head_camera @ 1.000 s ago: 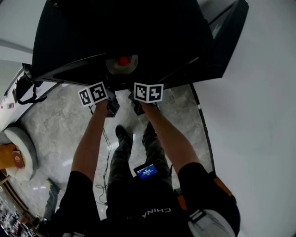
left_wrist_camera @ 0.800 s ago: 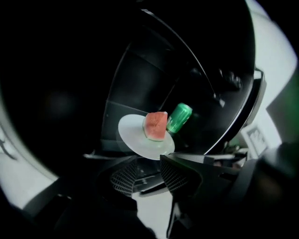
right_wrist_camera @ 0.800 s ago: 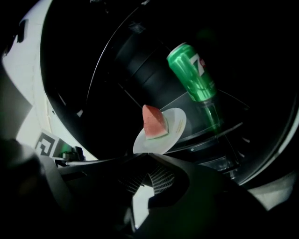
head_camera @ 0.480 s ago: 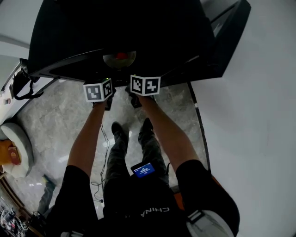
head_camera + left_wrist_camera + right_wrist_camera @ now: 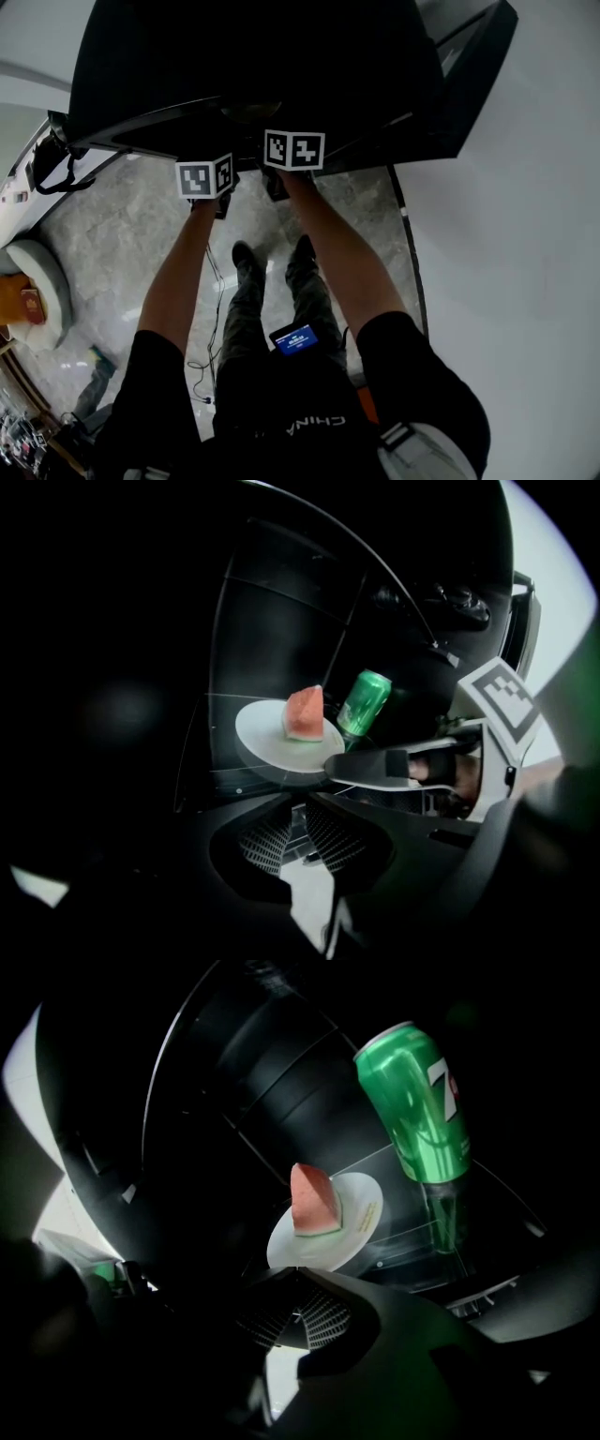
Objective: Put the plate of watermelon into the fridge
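Right gripper (image 5: 298, 1279) gripping plate (image 5: 364, 1211) rim — watermelon wedge (image 5: 314, 1202), can (image 5: 422, 1101) beside

In the fridge (image 5: 253, 66) before you
The watermelon (image 5: 314, 1202) sits on the plate (image 5: 366, 1215); the can (image 5: 417, 1101) stands just right of it.

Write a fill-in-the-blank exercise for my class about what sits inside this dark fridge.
1. The red wedge on the white plate is a piece of ____.
2. The can standing beside the plate is ____ in colour.
3. The gripper shut on the plate's near rim is the person's ____ one.
Missing words: watermelon; green; right.
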